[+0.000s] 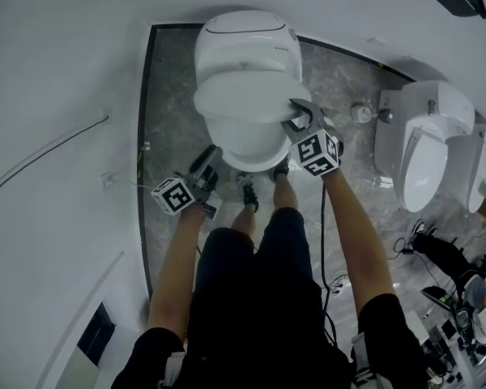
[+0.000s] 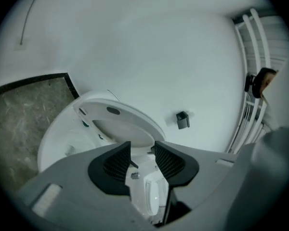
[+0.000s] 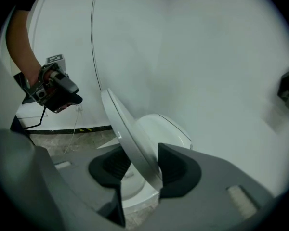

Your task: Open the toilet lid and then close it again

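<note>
The white toilet (image 1: 247,43) stands at the top centre of the head view, its lid (image 1: 243,96) lifted partway over the bowl (image 1: 243,144). My right gripper (image 1: 296,112) is at the lid's right rim. In the right gripper view the lid (image 3: 125,129) runs edge-on between the pads of that gripper (image 3: 139,165), which is shut on it. My left gripper (image 1: 211,159) hangs low at the bowl's left front, apart from it. In the left gripper view the jaws of that gripper (image 2: 142,153) stand open with nothing between them, and the raised lid (image 2: 118,121) shows beyond.
Two more white toilets (image 1: 425,148) stand at the right on the grey marble floor (image 1: 170,96). Cables and gear lie at the lower right (image 1: 437,258). White walls close in on the left and behind. My feet (image 1: 247,193) are right in front of the bowl.
</note>
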